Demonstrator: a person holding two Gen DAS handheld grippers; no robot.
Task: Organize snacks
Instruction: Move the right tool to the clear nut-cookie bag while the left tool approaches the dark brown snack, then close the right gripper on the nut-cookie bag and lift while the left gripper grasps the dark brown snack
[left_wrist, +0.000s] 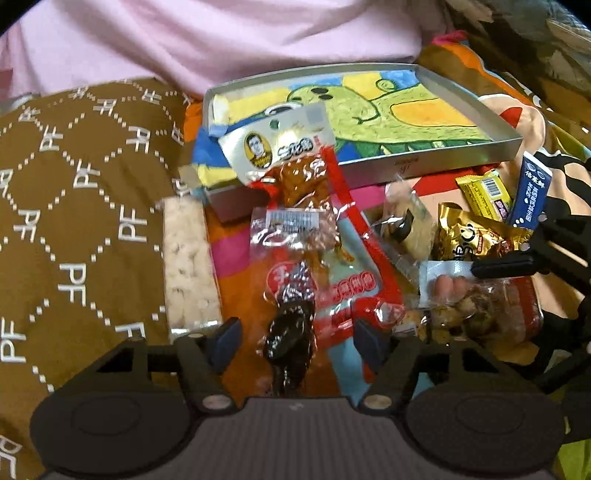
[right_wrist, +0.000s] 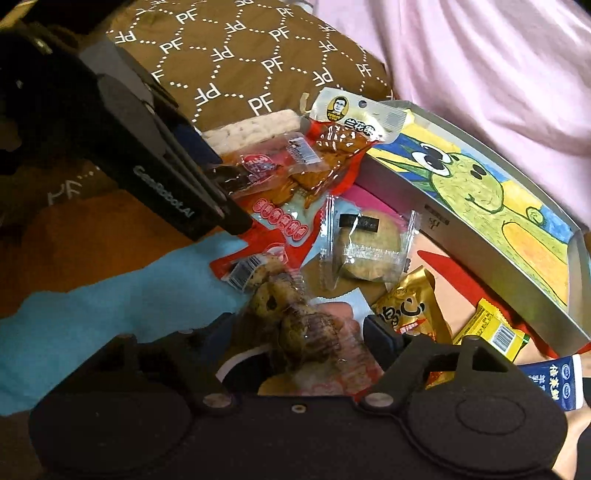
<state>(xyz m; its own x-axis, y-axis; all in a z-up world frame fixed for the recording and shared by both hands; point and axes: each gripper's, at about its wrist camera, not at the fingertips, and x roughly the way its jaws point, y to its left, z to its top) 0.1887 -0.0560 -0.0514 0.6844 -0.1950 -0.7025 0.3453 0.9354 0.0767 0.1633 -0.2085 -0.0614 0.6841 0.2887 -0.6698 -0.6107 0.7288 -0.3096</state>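
Observation:
A silver tray (left_wrist: 436, 164) with a green cartoon drawing lies at the back; it also shows in the right wrist view (right_wrist: 491, 266). My left gripper (left_wrist: 295, 341) is open around a clear packet of dark meat (left_wrist: 291, 332), pads apart from it. My right gripper (right_wrist: 301, 332) is open around a clear packet of brown snack pieces (right_wrist: 295, 317), seen in the left wrist view (left_wrist: 476, 306). A silver-topped tofu packet (left_wrist: 284, 155) leans on the tray's rim. A red packet (left_wrist: 354, 291), a wrapped round cake (right_wrist: 369, 247) and a gold packet (right_wrist: 410, 306) lie between.
A brown "PF" cushion (left_wrist: 74, 206) lies on the left with a white rice-cracker bar (left_wrist: 188, 266) beside it. A yellow packet (right_wrist: 495, 328) and a blue-white box (right_wrist: 557, 380) lie right, near the tray. Pink cloth (left_wrist: 221, 37) is behind.

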